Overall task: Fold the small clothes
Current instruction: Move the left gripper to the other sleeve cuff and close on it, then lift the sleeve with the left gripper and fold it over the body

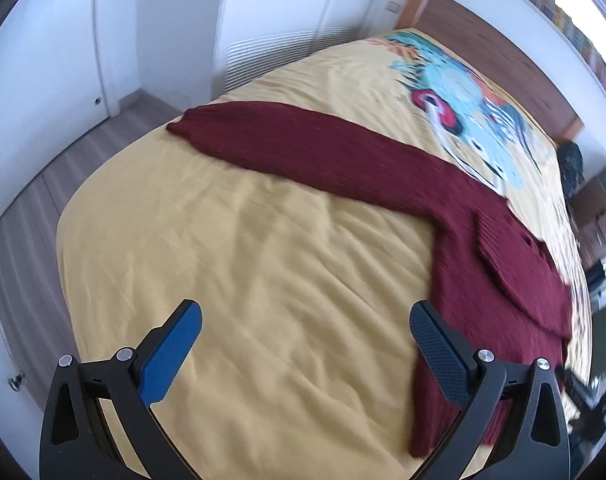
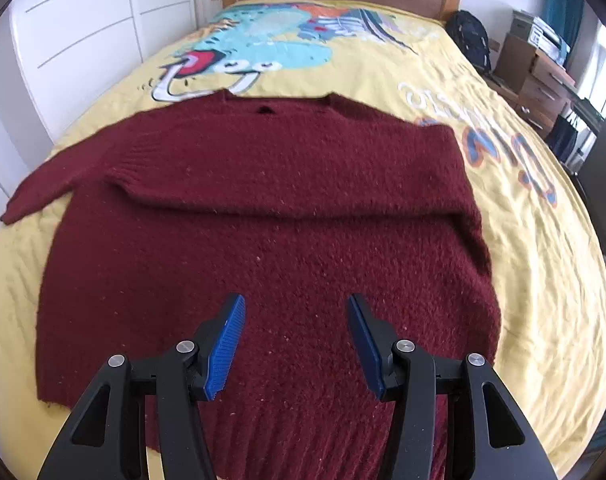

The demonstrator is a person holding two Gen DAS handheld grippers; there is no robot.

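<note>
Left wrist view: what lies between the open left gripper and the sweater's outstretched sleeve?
Only bare, wrinkled yellow bedspread lies between the left gripper and the maroon sleeve; the left wrist view shows it.

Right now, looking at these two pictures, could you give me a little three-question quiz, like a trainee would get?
1. True or false: the right sleeve of the maroon sweater is already folded across its body.
2. Which sleeve lies stretched out over the yellow bedspread? A) the one on the wardrobe side B) the one on the desk side C) neither
3. Fill in: the left gripper and the right gripper both have their jaws ____.

Key: 1 true. 2 A. 3 open; neither holds any cloth.
</note>
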